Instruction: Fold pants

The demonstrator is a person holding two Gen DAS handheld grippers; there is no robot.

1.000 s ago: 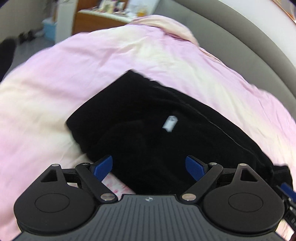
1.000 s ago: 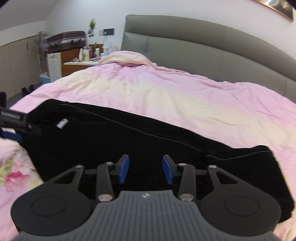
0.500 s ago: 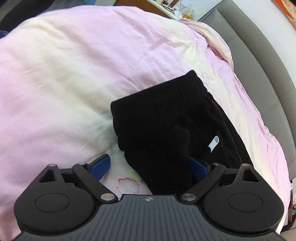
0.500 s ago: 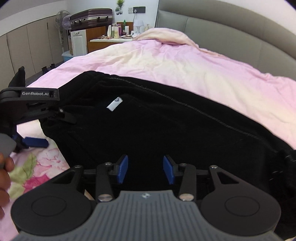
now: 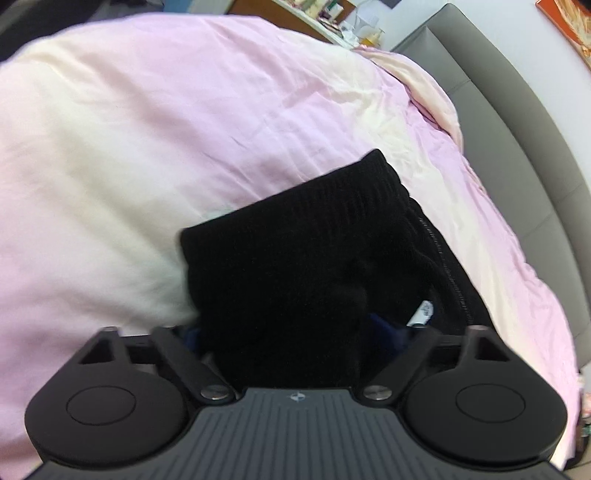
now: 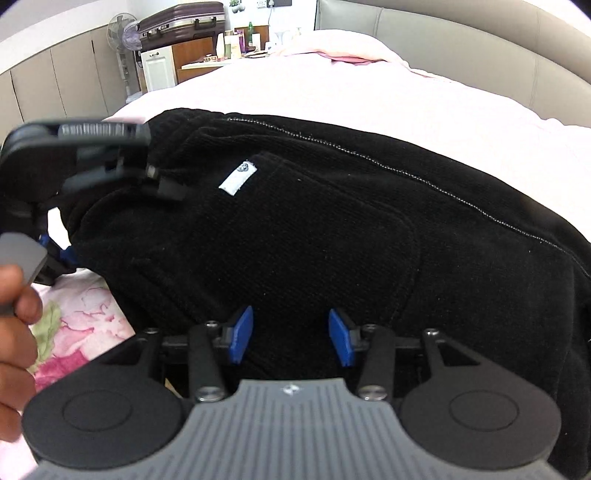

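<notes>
Black corduroy pants (image 6: 332, 221) lie on the pink bed cover, with a small white label (image 6: 238, 178) near the waist. In the left wrist view the ribbed waistband end (image 5: 295, 251) fills the space between my left gripper's (image 5: 291, 332) fingers, which stand wide with the cloth over their pads. The left gripper also shows blurred at the left of the right wrist view (image 6: 92, 162), at the pants' waist. My right gripper (image 6: 291, 338) is partly open, its blue pads on either side of a bulge of the pants' near edge.
The pink and cream duvet (image 5: 184, 129) covers the bed. A grey padded headboard (image 6: 461, 44) runs along the back. A wooden dresser with bottles (image 6: 229, 40), a suitcase (image 6: 181, 20) and a fan (image 6: 129, 37) stand beyond the bed's left side. A flowered sheet (image 6: 81, 306) shows nearby.
My left gripper has moved onto the waistband, which now lies between its fingers and hides the pads. My right gripper has moved closer to the pants and down onto their near edge.
</notes>
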